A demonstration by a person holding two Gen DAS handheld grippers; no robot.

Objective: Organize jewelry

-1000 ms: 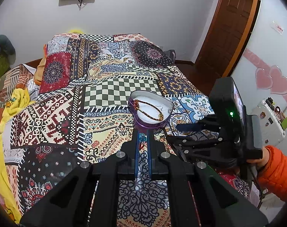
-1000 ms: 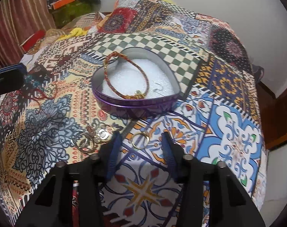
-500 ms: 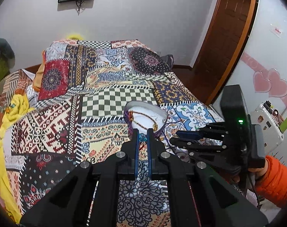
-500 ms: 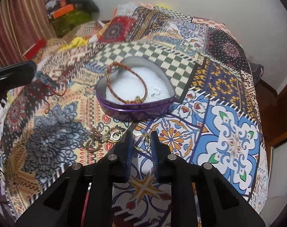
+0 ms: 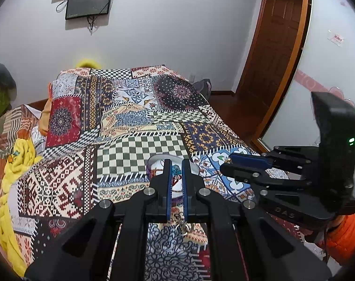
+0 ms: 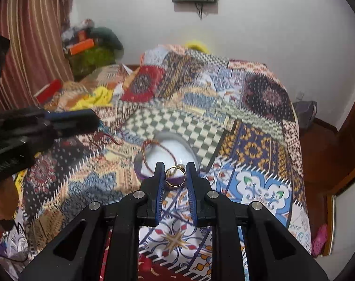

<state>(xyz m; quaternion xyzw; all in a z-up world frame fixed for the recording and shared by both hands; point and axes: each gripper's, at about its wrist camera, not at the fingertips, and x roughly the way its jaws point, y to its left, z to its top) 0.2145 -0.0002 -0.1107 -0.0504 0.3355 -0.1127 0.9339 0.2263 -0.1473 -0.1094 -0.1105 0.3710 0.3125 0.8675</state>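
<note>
A purple heart-shaped tin (image 6: 140, 166) with white lining lies on the patchwork quilt (image 6: 259, 187), and a braided red-gold bracelet (image 6: 154, 146) lies in it. My right gripper (image 6: 175, 166) is shut on a gold ring (image 6: 175, 180), held up in the air just in front of the tin. In the left wrist view the right gripper (image 5: 229, 161) comes in from the right. My left gripper (image 5: 176, 164) is shut on a teal beaded piece with red cord (image 5: 176, 172), also raised above the quilt. Its strands (image 6: 107, 133) hang from the left gripper (image 6: 83, 118) in the right wrist view.
Small metal jewelry pieces (image 5: 183, 227) lie on the quilt below the left gripper. A yellow blanket (image 5: 16, 164) runs along the bed's left side. A person's orange sleeve (image 5: 341, 238) is at the right. A wooden door (image 5: 275, 58) stands beyond the bed.
The right gripper shut on the gold ring and lifted it off the quilt. Both grippers rose, and the left one kept its hold on the teal piece.
</note>
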